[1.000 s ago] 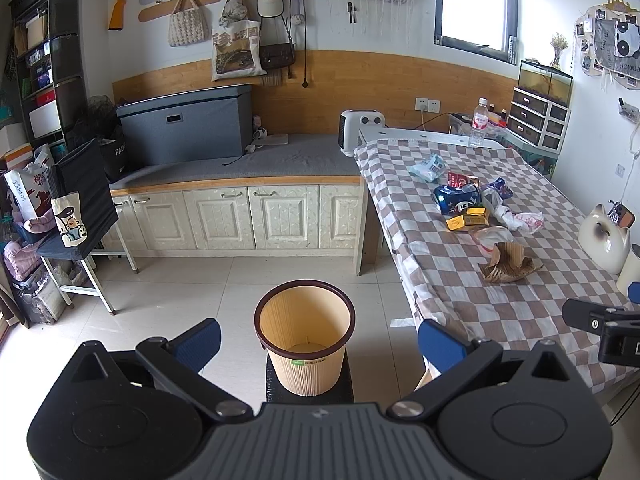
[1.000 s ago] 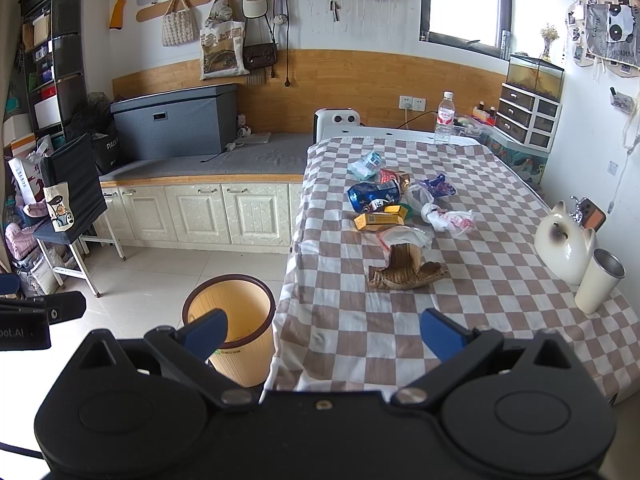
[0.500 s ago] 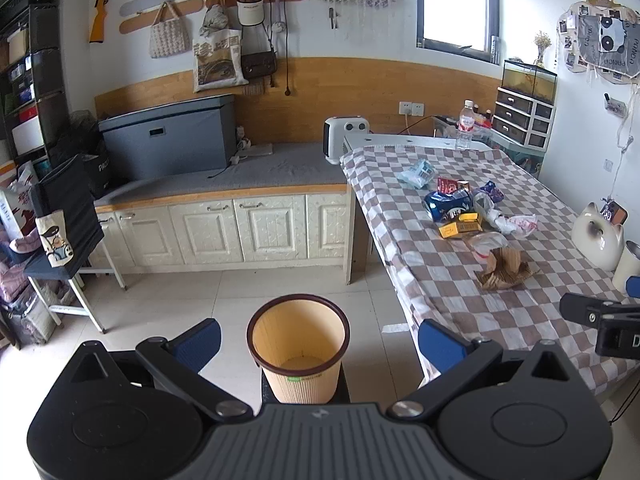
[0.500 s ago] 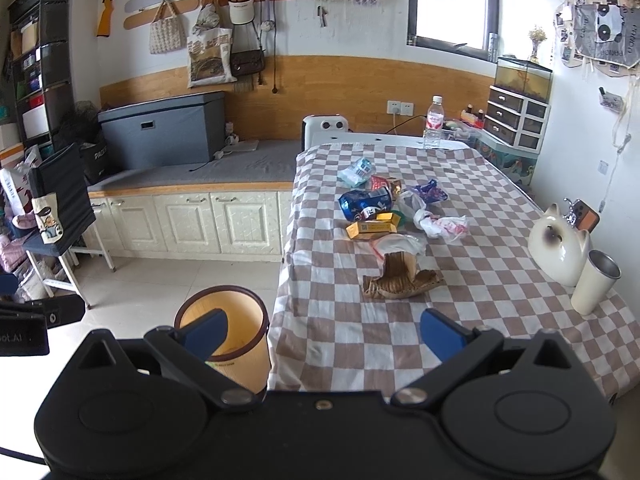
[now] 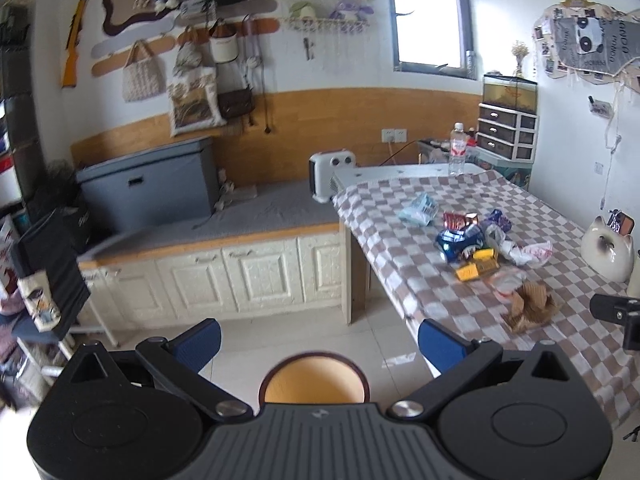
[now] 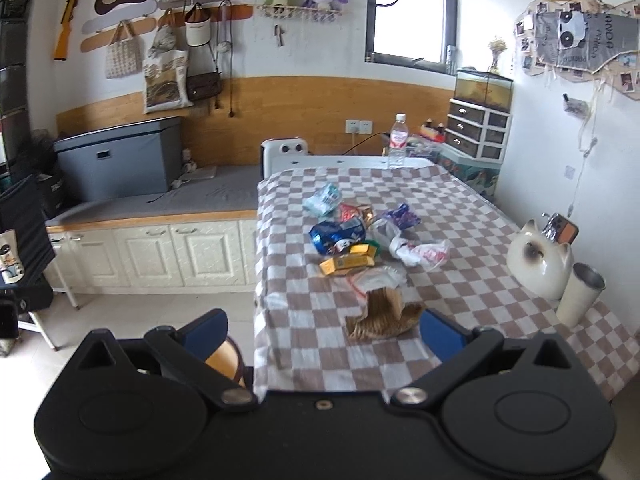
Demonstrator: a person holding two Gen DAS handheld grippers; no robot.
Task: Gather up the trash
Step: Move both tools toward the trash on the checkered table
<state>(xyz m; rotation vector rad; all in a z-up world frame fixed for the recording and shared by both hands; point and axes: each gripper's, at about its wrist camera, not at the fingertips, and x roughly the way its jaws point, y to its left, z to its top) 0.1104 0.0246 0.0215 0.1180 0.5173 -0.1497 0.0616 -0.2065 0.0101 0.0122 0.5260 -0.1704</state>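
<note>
Checkered cloth covers the surface [image 6: 460, 216], and the trash pile [image 6: 360, 240] lies in its middle, untouched. Left gripper [image 5: 319, 342] waits wide and empty above the bin [image 5: 313, 376] beside the surface; right gripper [image 6: 322, 330], also wide, faces the crumpled brown paper [image 6: 384, 316], probably first to take

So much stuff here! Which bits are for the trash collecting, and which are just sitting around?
For the job:
- waste bin on the floor
- brown crumpled paper
- yellow packet
- blue snack bag
- white plastic bag
- pale blue wrapper

Just sitting around:
- cat-shaped ceramic
- metal cup
- water bottle
- white heater
- grey storage box
</note>
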